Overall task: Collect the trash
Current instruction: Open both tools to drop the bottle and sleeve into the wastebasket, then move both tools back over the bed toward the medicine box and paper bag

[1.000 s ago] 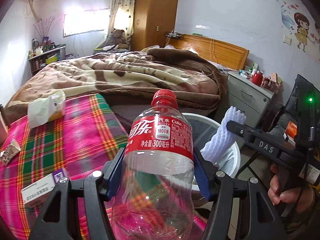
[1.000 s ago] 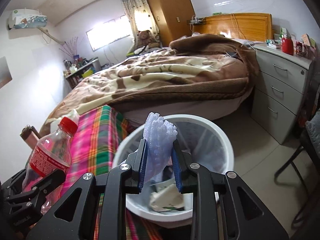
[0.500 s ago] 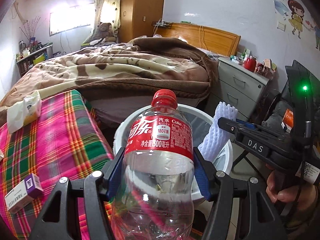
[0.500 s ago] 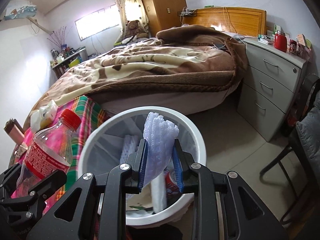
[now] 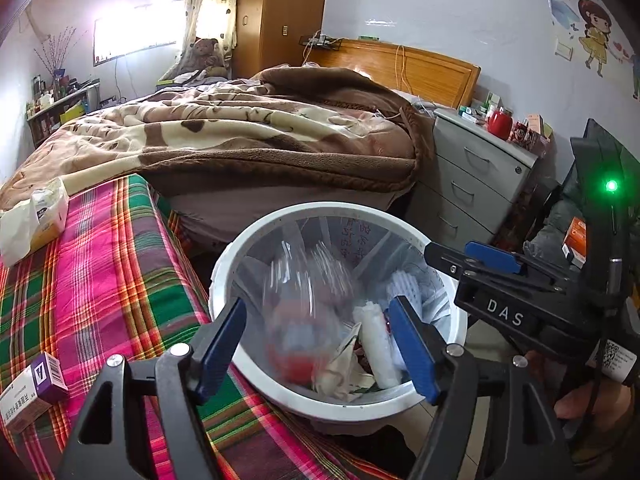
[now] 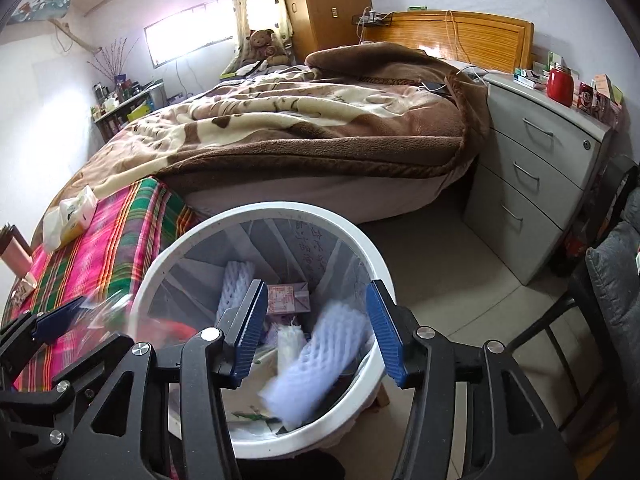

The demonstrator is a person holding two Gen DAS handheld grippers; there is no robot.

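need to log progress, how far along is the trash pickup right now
Done: the white bin already holds foam sleeves, a small carton and wrappers.
In hand: both grippers are opening over it. The blurred plastic bottle is dropping from the left gripper, the foam net from the right gripper.
Left: a purple-and-white box and a tissue pack lie on the plaid cloth.

"DAS" on right gripper (image 5: 472, 258); "A" on purple box (image 5: 42, 378).
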